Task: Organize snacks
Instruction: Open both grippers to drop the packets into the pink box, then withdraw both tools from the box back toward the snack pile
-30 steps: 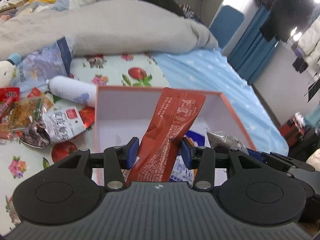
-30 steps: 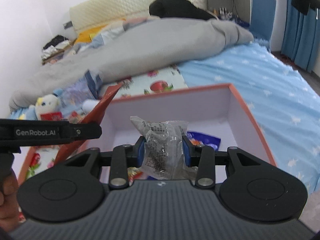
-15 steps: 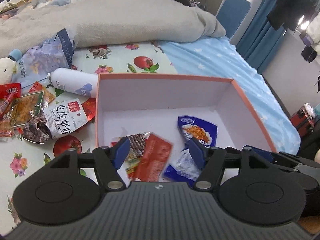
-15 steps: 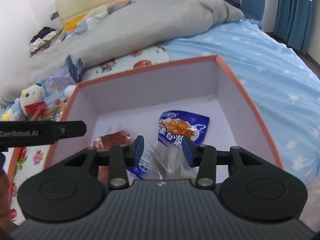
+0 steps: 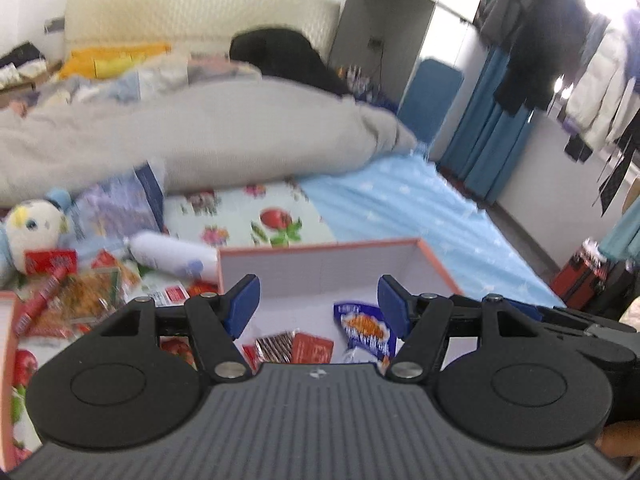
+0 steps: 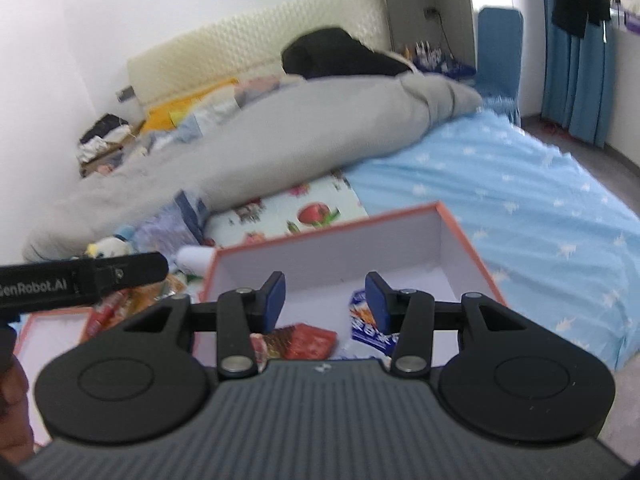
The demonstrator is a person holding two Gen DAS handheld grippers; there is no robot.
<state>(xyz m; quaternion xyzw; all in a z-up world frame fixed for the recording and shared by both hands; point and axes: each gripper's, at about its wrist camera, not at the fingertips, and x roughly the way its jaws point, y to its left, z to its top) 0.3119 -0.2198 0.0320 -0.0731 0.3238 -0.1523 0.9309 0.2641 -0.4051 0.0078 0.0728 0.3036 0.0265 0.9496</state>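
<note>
An orange-rimmed box [image 5: 320, 246] with white walls stands on the bed, just beyond both grippers. Inside it lie a red packet [image 5: 311, 346], a blue packet [image 5: 366, 330] and a dark striped packet [image 5: 274, 344]. My left gripper [image 5: 319, 300] hangs open above the box's near side, nothing between its blue pads. In the right wrist view the same box [image 6: 332, 234] holds the red packet [image 6: 310, 338] and the blue packet [image 6: 360, 320]. My right gripper [image 6: 326, 296] is open too and holds nothing. The near part of the box floor is hidden behind both gripper bodies.
Left of the box lie a pile of loose snacks [image 5: 80, 300], a white bottle [image 5: 172, 256] and a plush toy [image 5: 30, 228]. Another orange-edged tray [image 6: 52, 326] sits at the near left. A grey quilt [image 5: 180, 140] fills the back, and blue sheet [image 6: 520, 200] spreads to the right.
The left gripper let go of the red packet and the right let go of a clear packet; both now lie in the box. Both grippers opened and rose away from it.
</note>
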